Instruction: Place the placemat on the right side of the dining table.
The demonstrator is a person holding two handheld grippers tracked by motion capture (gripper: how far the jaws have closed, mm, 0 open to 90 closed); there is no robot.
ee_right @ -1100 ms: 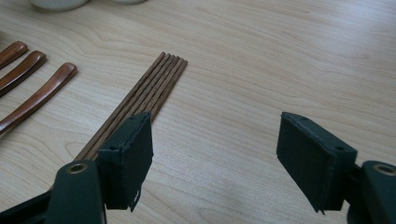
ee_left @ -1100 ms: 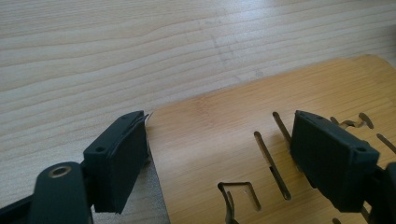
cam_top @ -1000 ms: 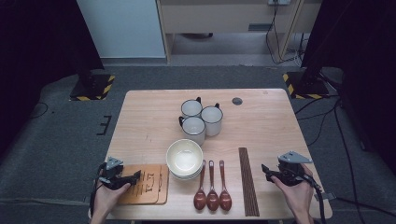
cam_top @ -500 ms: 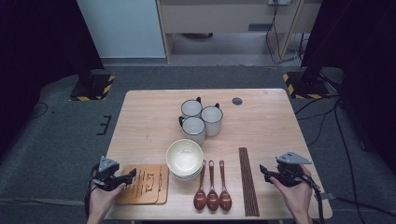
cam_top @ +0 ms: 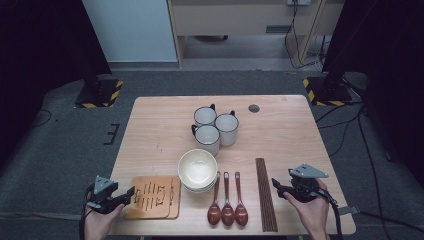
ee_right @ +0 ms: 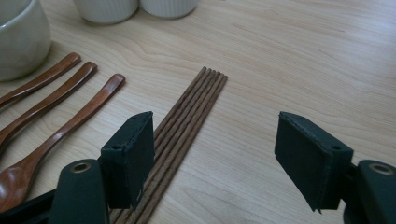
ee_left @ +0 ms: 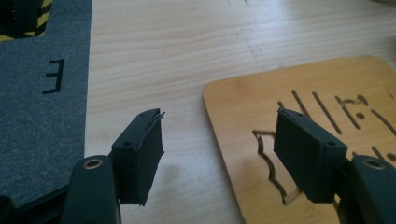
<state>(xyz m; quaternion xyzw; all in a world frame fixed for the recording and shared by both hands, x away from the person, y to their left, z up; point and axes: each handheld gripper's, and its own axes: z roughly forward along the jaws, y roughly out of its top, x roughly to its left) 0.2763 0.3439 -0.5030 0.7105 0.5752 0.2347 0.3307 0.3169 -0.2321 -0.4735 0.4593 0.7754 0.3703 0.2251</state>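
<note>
We see the left gripper [cam_top: 131, 192] at the table's near left corner, its 2 jaws parted with a clear gap and pressing on nothing; they have just been closing. In the left gripper view [ee_left: 219, 154], 1 jaw hangs over bare wood just off the wooden coaster [ee_left: 327, 116], and the other jaw hangs over the coaster's carved surface, so the coaster's left edge lies between them, untouched as far as we can tell. From the high view, the coaster [cam_top: 155, 197] looks like a small stack, with a 2nd edge showing at its right side.

The right gripper [cam_top: 276, 186] sits at the near right, jaws spread wide and holding nothing. In the right gripper view [ee_right: 215, 158], a tight bundle of dark chopsticks [ee_right: 187, 126] runs under its left-hand jaw and away from it; bare table [ee_right: 303, 56] lies between the jaws.

Beyond the chopsticks, away from the right gripper, lie 3 brown spoons [cam_top: 228, 202] side by side, handles pointing away from the person. Just past them, between the 2 grippers, stands a stack of white bowls [cam_top: 198, 170]. Farther off, 3 white mugs [cam_top: 215, 127] cluster together, touching, and a small dark disc [cam_top: 254, 108] lies beyond them.
</note>
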